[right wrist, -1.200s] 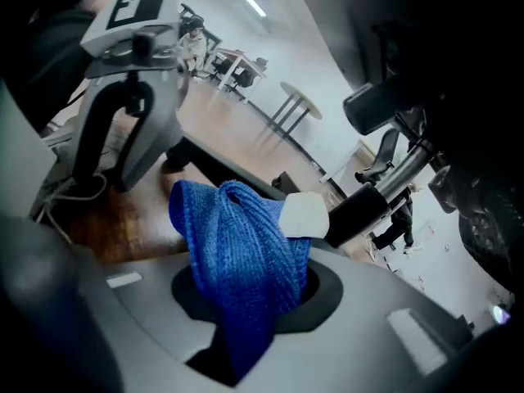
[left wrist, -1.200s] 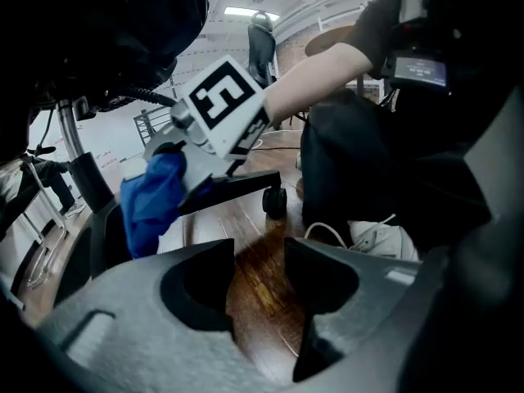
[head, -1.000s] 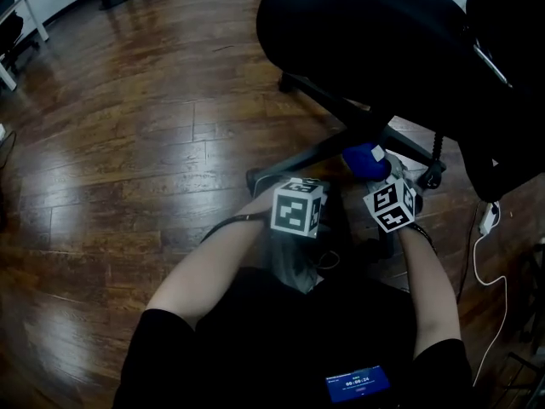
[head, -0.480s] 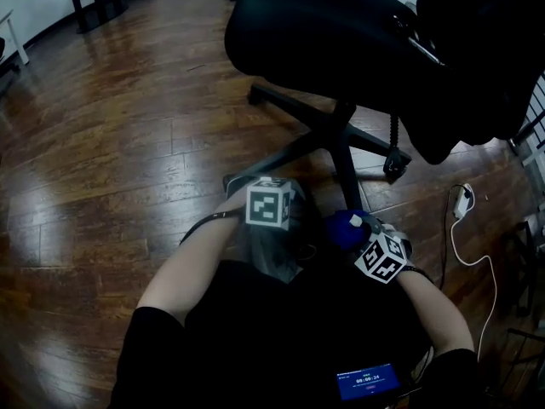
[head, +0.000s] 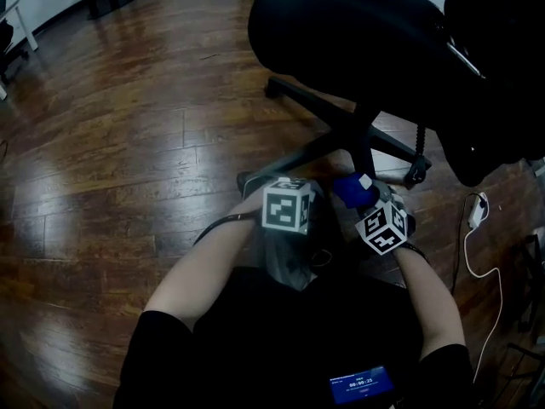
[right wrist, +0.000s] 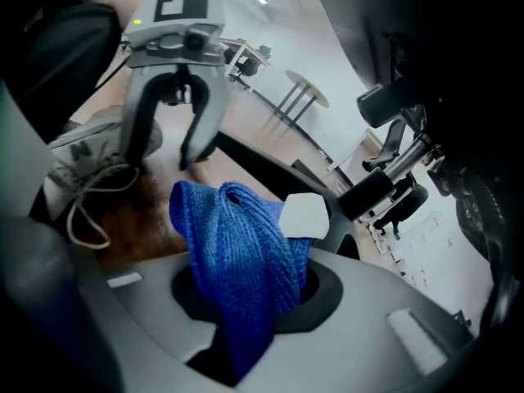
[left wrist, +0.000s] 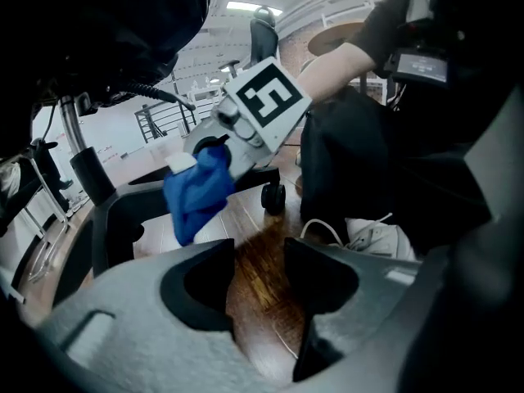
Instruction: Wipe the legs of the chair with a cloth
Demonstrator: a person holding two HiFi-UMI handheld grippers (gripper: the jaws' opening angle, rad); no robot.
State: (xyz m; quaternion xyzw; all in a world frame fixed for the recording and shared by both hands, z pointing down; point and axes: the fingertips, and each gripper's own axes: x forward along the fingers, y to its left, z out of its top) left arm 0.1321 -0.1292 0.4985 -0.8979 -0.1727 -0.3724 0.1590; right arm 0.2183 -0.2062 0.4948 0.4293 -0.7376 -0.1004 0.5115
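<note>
Right gripper (right wrist: 250, 301) clamps bunched blue knit cloth (right wrist: 237, 236) near black chair leg (head: 298, 156); left gripper (left wrist: 258, 273) jaws apart, empty; glossy plank floor (head: 128, 143).

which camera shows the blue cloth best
The right gripper view: the blue cloth fills the foreground, clamped in the right gripper, its knit and white tag clear. The left gripper view shows it smaller, near a chair leg. The head view shows only a small blue patch.
</note>
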